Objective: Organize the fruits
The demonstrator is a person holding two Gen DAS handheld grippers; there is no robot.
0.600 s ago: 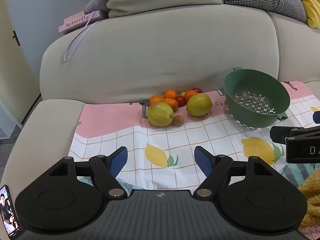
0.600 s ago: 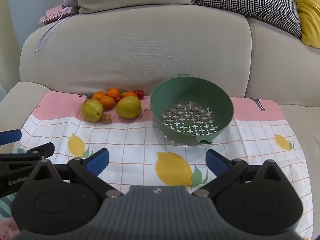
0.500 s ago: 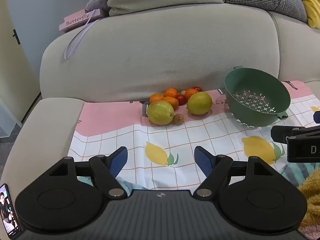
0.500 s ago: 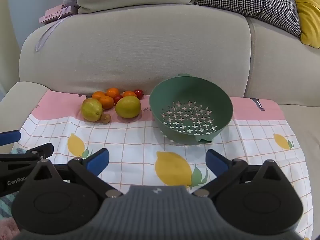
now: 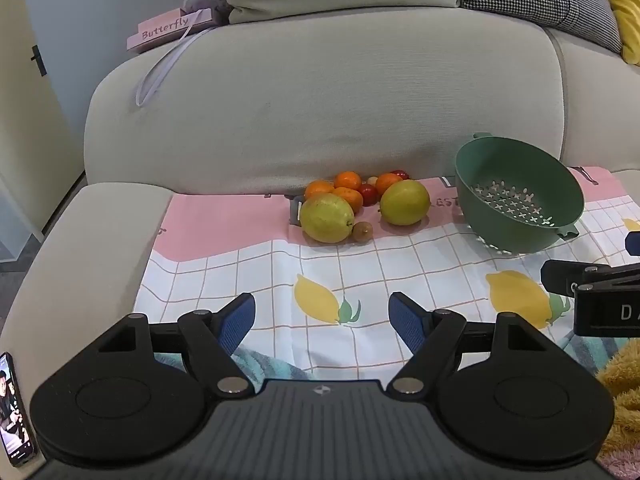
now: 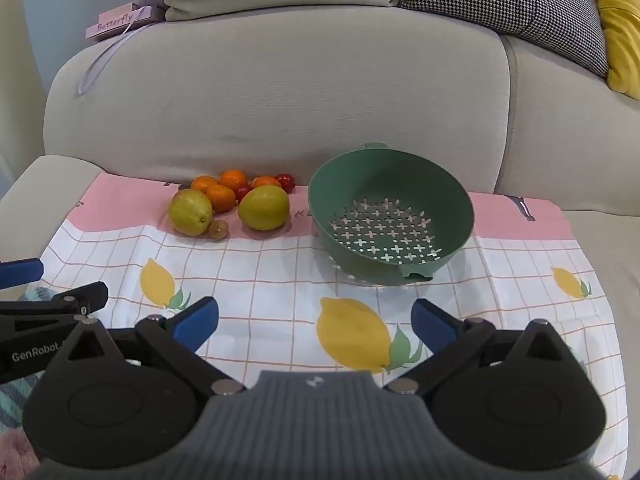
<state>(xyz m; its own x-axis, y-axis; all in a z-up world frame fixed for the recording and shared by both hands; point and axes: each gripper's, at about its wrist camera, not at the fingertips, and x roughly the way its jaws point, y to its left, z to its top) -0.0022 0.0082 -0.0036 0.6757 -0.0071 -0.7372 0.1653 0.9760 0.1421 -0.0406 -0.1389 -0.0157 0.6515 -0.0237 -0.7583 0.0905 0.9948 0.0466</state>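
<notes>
Left wrist view: I have the left tool (image 5: 321, 316) with its blue pads spread apart and nothing between them, hovering over the lemon-print cloth (image 5: 360, 280) on the sofa seat. Taking the green colander (image 5: 520, 204) as my landmark, the fruit pile sits to its left against the sofa back: a large yellow-green fruit (image 5: 327, 218), a second one (image 5: 405, 202) nearer the colander, a small brown fruit (image 5: 362, 231) between them, and oranges (image 5: 347, 180) and red cherry tomatoes (image 5: 367, 193) behind. The colander holds nothing, so I judge the sorting has not started.

Right wrist view: the right tool (image 6: 315, 322) is also wide apart and unloaded, low over the cloth in front of the colander (image 6: 390, 216). Its perforated floor is bare. All the fruit lies left of it, the nearest piece (image 6: 263, 207) close to its rim but apart. Every piece is left to move, presumably into the colander; neither tool is near the pile yet.
</notes>
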